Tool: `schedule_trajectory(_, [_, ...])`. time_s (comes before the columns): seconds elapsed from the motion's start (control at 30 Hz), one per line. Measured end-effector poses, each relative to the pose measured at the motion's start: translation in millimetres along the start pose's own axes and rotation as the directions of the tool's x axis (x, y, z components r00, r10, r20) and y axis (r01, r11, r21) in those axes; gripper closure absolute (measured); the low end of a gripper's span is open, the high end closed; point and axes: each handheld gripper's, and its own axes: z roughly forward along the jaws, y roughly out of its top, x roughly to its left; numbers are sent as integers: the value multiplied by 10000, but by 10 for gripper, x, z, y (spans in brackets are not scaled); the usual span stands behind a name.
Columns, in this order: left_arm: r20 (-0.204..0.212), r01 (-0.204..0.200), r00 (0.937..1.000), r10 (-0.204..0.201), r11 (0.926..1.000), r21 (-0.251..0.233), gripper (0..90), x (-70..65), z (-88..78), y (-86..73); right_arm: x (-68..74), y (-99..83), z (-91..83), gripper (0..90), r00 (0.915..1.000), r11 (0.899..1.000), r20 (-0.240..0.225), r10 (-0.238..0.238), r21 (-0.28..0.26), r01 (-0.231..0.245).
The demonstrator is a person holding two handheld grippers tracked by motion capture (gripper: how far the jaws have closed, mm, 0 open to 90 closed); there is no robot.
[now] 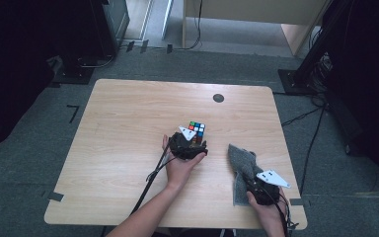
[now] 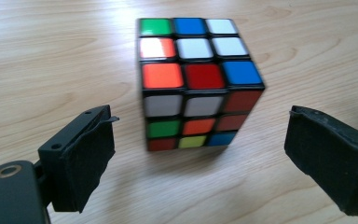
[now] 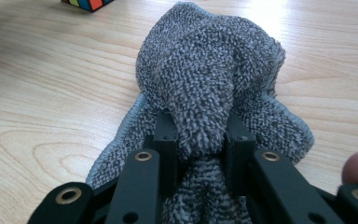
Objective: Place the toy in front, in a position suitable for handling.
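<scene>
Wooden table [image 1: 128,128], pale grain, rounded corners; small dark round disc [image 1: 218,98] set into the top near the far edge, at about 12 o'clock from the work area.

Puzzle cube [image 1: 196,130]: sits flat on the table a little right of centre. Left gripper view shows the cube [image 2: 200,79] upright, top face with green, blue, white, orange and red stickers, near face mixed white, red, green, orange, yellow, blue.

Left gripper [image 1: 189,143]: held in the left hand [image 1: 180,165], at roughly 7 o'clock from the cube and just beside it. In its own view the gripper [image 2: 214,154] has both padded jaws spread wide, one to each side of the cube, neither touching it. Jaws released, nothing grasped.

Grey cloth [image 1: 242,170]: terry texture, bunched, lying at about 4 o'clock from the cube, near the right front part of the table.

Right gripper [image 1: 256,185]: held in the right hand [image 1: 264,210] at the front edge. In its own view the gripper [image 3: 199,135] has its jaws clenched on a fold of the cloth [image 3: 209,70], which humps up ahead of the jaws and spreads flat on the table to both sides. A corner of the cube [image 3: 87,3] shows at 11 o'clock.
</scene>
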Motion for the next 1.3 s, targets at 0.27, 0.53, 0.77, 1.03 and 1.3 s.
schedule_trajectory(0.27, [-468,306,9985,-282,9982,510,120,43,238,110,-24,-23,-8,727,10000,10000,-74,12,-26,-12])
schedule_trajectory(0.53, [-99,-466,9988,470,9982,370,327,154,171,115,-7,3,-52,748,9998,9995,-158,-96,-311,91])
schedule_trajectory(0.77, [743,-1157,9905,1153,9933,20,333,276,-107,11,31,69,-80,748,9998,9986,-212,-12,-524,1])
schedule_trajectory(1.03, [2557,-1969,9450,2039,9790,-532,334,492,-691,-183,385,341,-255,747,9953,9910,-806,-536,-1270,431])
schedule_trajectory(1.3, [2552,-2364,9352,2457,9693,-670,334,572,-1125,-372,787,543,-223,746,9808,9865,-1580,-1144,-1345,934])
